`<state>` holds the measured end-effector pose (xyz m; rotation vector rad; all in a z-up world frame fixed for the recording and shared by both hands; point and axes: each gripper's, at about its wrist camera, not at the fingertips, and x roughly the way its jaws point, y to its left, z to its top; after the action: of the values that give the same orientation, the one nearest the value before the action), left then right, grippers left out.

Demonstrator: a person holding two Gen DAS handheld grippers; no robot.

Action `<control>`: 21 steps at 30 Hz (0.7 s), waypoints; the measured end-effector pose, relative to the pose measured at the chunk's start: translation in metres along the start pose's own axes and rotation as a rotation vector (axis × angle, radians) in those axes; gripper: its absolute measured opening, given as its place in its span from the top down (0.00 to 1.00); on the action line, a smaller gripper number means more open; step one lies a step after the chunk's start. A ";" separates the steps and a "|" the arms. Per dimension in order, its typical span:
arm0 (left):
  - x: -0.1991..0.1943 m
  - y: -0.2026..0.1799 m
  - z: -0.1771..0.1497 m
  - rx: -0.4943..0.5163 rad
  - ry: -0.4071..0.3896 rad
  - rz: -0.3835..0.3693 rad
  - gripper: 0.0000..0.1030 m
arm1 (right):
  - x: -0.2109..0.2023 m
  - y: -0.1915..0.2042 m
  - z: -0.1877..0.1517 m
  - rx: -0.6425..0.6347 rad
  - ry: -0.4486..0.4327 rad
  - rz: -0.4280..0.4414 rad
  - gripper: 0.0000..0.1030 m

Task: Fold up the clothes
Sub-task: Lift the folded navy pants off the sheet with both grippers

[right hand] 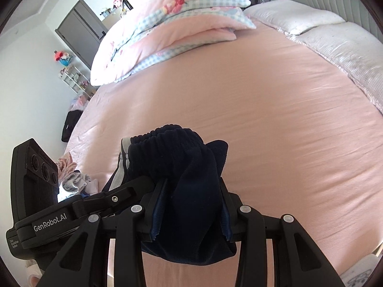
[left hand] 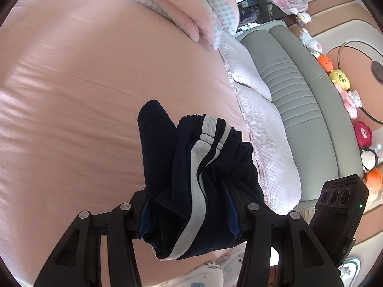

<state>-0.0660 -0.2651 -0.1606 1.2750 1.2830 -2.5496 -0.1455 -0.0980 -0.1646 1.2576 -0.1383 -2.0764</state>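
Two grippers, left gripper (left hand: 191, 212) and right gripper (right hand: 189, 211), clamped on navy trousers (left hand: 191, 167); housing reads "GenRobot.AI" (right hand: 53, 224).

Left tool (left hand: 191, 205) and right tool (right hand: 189, 208) both clamp cloth, angled downward.

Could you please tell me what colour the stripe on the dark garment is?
Light grey, running down the navy garment; the left wrist view shows it best.
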 end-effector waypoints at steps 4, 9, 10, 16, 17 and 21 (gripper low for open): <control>-0.012 -0.031 -0.025 0.048 -0.012 -0.013 0.55 | -0.038 -0.005 -0.002 0.020 -0.054 -0.008 0.62; -0.015 -0.067 -0.008 0.093 -0.036 -0.021 0.55 | -0.080 -0.002 -0.010 0.036 -0.104 -0.003 0.62; -0.020 -0.071 -0.009 0.101 -0.046 -0.020 0.55 | -0.086 -0.001 -0.012 0.036 -0.115 0.002 0.62; -0.062 -0.084 -0.026 0.125 -0.114 -0.012 0.55 | -0.121 0.015 -0.020 0.023 -0.161 0.046 0.62; -0.070 -0.084 -0.031 0.125 -0.126 -0.013 0.55 | -0.126 0.019 -0.022 0.014 -0.168 0.052 0.62; -0.090 -0.083 -0.038 0.105 -0.182 -0.012 0.55 | -0.141 0.037 -0.028 -0.026 -0.180 0.080 0.62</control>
<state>-0.0099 -0.2133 -0.0579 1.0236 1.1394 -2.6996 -0.0638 -0.0330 -0.0594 1.0311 -0.2385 -2.1127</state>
